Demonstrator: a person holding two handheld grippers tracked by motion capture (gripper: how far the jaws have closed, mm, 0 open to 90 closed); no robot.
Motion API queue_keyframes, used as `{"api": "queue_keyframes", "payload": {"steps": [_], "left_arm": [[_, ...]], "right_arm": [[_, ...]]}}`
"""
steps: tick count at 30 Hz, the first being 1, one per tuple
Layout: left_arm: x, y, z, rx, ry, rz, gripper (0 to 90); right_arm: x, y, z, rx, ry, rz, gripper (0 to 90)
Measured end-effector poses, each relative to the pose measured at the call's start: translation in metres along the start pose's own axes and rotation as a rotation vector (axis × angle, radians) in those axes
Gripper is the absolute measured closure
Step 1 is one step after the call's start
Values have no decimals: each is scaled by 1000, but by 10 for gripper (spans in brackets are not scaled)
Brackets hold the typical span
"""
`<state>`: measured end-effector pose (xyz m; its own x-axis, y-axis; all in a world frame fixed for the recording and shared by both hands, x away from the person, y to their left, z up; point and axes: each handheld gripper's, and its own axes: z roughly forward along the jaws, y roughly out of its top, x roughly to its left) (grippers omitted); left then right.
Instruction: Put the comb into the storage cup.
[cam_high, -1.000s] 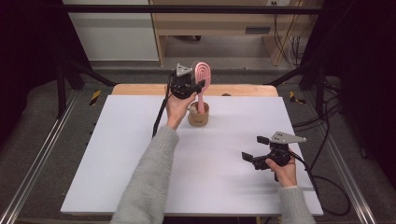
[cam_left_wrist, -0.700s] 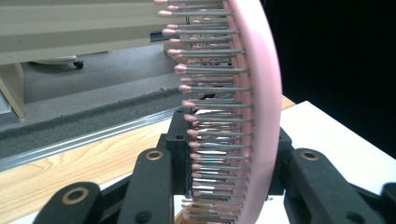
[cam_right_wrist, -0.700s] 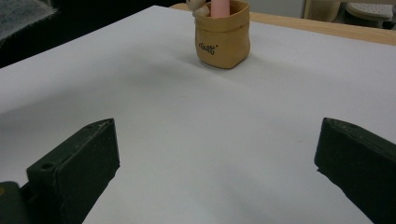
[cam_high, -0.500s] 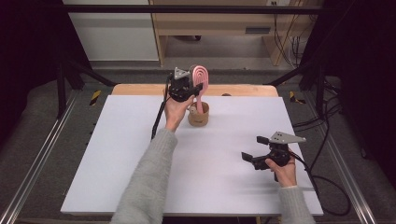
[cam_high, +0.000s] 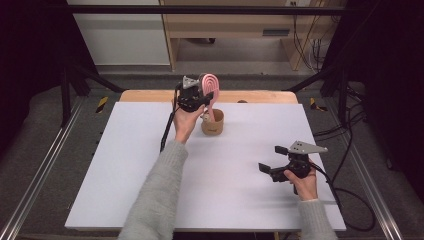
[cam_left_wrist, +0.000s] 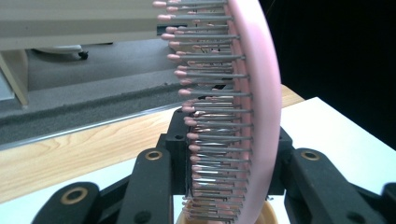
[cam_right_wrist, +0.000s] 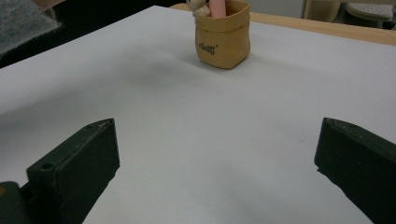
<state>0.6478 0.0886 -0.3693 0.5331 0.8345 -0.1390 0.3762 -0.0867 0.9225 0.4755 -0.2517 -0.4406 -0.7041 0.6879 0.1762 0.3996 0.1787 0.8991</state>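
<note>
On tan pouch (cam_right_wrist: 222, 41), small dark unreadable print

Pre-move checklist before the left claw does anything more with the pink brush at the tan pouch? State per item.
1. Left claw gripping the pink hairbrush: ok, jaws shut on it in the left gripper view.
2. Brush handle inside the tan pouch: ok, the handle enters its mouth in the right gripper view.
3. Handle seated on the pouch bottom: cannot tell, hidden by the pouch wall.
4. Pouch upright on the white table: ok.
5. Right claw out of the way: ok, jaws open, empty, well apart from the pouch.
6. Small pale item sharing the pouch mouth clear of the brush: cannot tell.
</note>
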Motion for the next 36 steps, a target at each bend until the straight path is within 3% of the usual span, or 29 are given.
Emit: {"api": "queue_keyframes", "payload": {"steps": [22,36], "left_arm": [[19,-12,-14,-35,32,-68,617],[18,-14,-18,-39,44,-45,587]], "right_arm": [[0,0,1,1,-2,0,6],[0,0,1,1,-3,-4,5]]}}
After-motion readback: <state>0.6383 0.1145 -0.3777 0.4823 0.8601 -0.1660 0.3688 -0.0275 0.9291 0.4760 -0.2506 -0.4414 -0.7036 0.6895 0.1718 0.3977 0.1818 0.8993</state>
